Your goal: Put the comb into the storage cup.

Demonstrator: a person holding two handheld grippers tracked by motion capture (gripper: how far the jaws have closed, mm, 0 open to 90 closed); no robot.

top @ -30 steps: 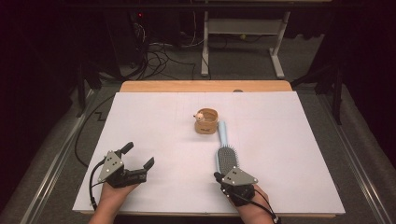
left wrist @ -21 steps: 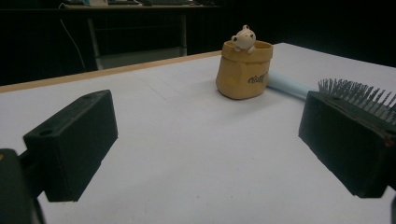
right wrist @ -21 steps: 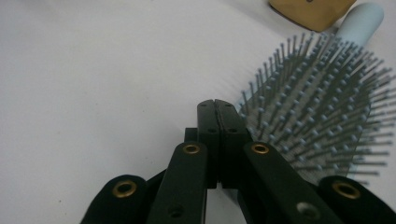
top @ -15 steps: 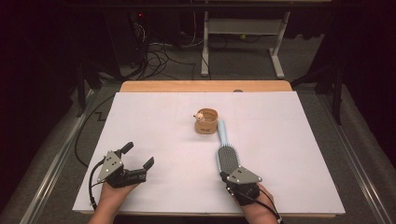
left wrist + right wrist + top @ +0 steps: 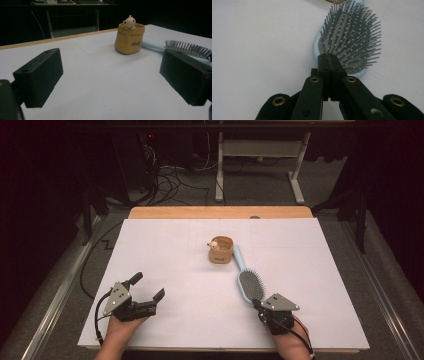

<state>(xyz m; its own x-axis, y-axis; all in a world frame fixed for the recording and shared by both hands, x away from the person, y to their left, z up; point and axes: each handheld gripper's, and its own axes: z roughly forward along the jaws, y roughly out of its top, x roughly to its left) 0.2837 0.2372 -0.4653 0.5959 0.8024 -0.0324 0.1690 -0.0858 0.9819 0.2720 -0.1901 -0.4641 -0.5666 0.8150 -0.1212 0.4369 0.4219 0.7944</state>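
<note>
On the white table point(image 5: 165, 245), the light blue hairbrush point(image 5: 248, 282) lies bristles up, its handle reaching back past the small tan pot point(image 5: 221, 251), which has a little figure point(image 5: 213, 245) on its rim. The right gripper point(image 5: 258, 305) sits at the near end of the brush head with its jaws pressed together; their tips seem to touch the brush's edge, though nothing is clamped between them. The left gripper point(image 5: 148, 287) rests well apart at the table's near left, jaws spread wide with nothing between them.
</note>
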